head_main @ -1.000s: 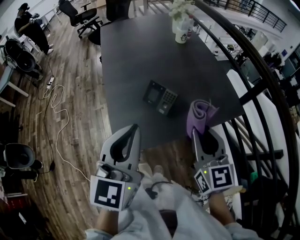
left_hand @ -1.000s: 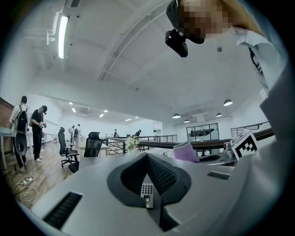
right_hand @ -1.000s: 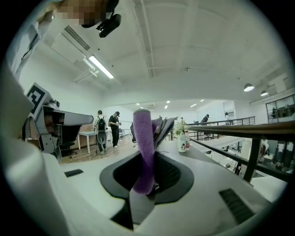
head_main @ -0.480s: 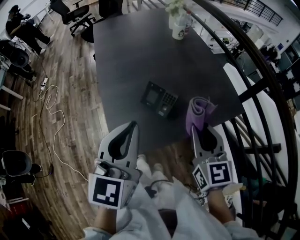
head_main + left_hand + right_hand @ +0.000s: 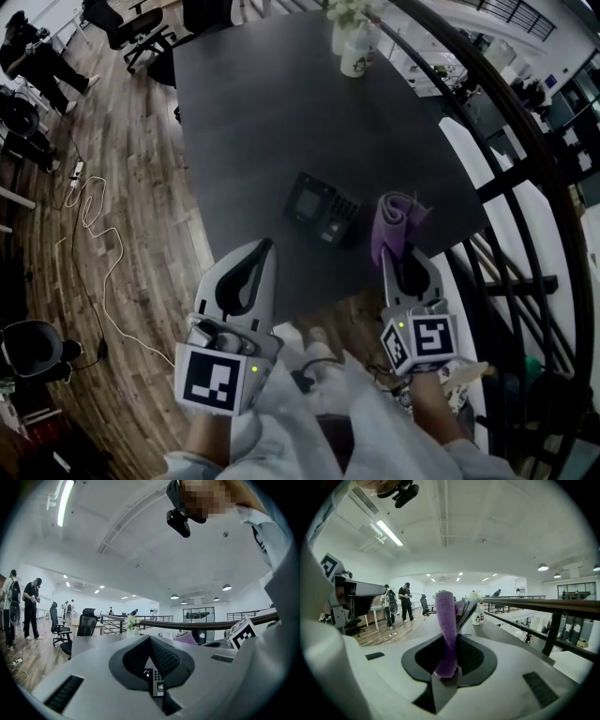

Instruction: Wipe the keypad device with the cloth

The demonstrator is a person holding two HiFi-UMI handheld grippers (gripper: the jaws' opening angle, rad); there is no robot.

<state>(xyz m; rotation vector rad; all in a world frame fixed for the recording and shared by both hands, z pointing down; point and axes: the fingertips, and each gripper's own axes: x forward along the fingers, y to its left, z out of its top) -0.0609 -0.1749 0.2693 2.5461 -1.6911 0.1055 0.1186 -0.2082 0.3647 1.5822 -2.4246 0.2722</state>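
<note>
The black keypad device (image 5: 321, 206) lies on the dark table (image 5: 281, 103), a screen on its left half and keys on its right. My right gripper (image 5: 401, 246) is shut on a folded purple cloth (image 5: 394, 223), held just right of the device near the table's front right corner. In the right gripper view the purple cloth (image 5: 446, 630) stands up between the jaws. My left gripper (image 5: 260, 255) is shut with nothing in it, over the table's near edge, in front of the device. Through its jaws the keypad device (image 5: 156, 682) shows small.
A white cup with flowers (image 5: 352, 49) stands at the table's far end. A dark curved railing (image 5: 525, 141) runs along the right side. Left of the table are wooden floor, a white cable (image 5: 89, 244) and office chairs (image 5: 127, 28). People stand at the far left.
The view has shifted slightly; both grippers stay in much the same pose, the right one still holding the cloth beside the device.
</note>
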